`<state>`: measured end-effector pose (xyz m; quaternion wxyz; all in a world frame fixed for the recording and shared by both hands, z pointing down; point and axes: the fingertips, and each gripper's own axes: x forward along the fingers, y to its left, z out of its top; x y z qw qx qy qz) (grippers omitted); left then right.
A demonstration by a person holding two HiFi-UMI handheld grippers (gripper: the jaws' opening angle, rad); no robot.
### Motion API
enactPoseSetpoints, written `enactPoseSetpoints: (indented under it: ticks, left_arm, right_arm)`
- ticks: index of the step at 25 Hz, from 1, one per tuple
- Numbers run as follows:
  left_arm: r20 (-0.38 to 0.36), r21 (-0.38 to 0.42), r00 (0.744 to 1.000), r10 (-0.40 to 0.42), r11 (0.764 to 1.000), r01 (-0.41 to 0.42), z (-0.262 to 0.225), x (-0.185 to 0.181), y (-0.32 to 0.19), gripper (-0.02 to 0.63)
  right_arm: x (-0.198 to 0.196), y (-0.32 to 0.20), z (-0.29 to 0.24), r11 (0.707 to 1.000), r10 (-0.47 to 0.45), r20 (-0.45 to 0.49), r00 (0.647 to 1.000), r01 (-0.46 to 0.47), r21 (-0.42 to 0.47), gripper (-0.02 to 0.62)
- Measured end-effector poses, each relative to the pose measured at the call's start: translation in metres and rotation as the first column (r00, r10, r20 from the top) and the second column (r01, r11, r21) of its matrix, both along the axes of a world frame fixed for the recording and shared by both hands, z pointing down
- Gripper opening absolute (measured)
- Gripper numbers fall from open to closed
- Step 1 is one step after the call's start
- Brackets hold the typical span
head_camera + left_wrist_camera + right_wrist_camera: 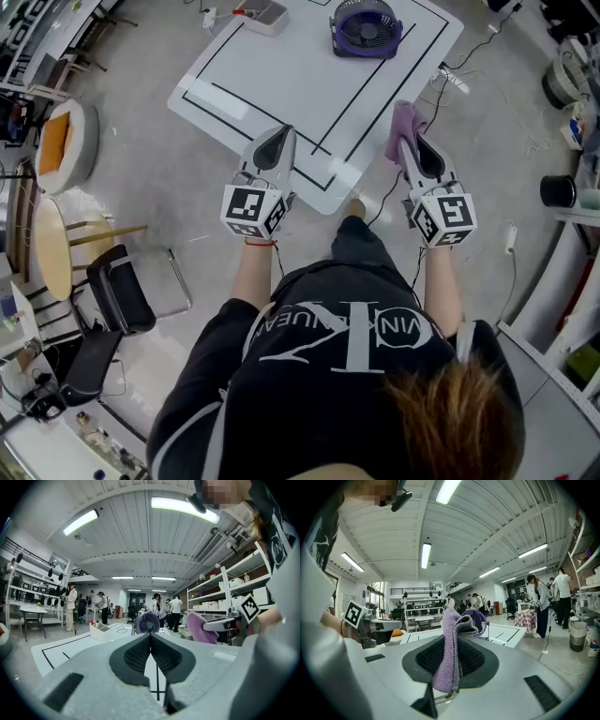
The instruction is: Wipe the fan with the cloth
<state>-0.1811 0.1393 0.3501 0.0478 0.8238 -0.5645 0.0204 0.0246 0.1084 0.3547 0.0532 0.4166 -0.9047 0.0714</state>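
One cloth [405, 120] fills the seemingly level right claw [406, 146].

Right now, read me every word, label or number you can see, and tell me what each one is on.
"VIN" and a large "K", seen upside down, on the person's black shirt; the remaining letters are unclear.
Square markers on the left claw and right claw: coded patterns, no letters.
Nothing else is readable.

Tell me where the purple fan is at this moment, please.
In the head view the fan stands on the far part of the white table, towards the right side. It is beyond the right gripper, which holds the cloth.
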Motion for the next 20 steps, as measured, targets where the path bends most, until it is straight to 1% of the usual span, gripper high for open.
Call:
enactPoseSetpoints:
  ticks: [2,7,12,13,17,20]
  left_arm:
    - [0.001,-0.011,1.0,-0.007,1.0,0.007,0.003,-0.004,-0.014,0.011]
    - [-0.007,-0.036,1.0,-0.021,0.999,0.02,0.008,-0.008,-0.044,0.044]
    - [-0.004,-0.042,1.0,-0.019,0.999,0.019,0.01,-0.003,-0.075,0.083]
    - [-0.007,-0.04,1.0,-0.018,0.999,0.018,0.01,-0.001,-0.082,0.086]
    - [-0.043,-0.026,0.999,-0.021,0.999,0.02,0.009,0.002,-0.111,0.133]
    - [-0.056,-0.026,0.998,-0.018,1.0,0.016,0.011,0.007,-0.13,0.144]
  right_arm:
    - [-0.005,-0.016,0.003,1.0,-0.014,-0.001,1.0,0.014,-0.008,0.081]
    - [-0.012,-0.048,0.009,0.999,-0.04,0.003,0.999,0.041,-0.022,0.081]
    - [-0.011,-0.076,0.014,0.998,-0.057,0.002,0.998,0.057,-0.031,0.081]
    - [-0.01,-0.081,0.015,0.998,-0.061,0.001,0.998,0.061,-0.033,0.081]
    - [-0.01,-0.102,0.019,0.996,-0.085,0.002,0.996,0.085,-0.041,0.081]
    - [-0.011,-0.113,0.022,0.994,-0.1,0.002,0.995,0.1,-0.047,0.081]
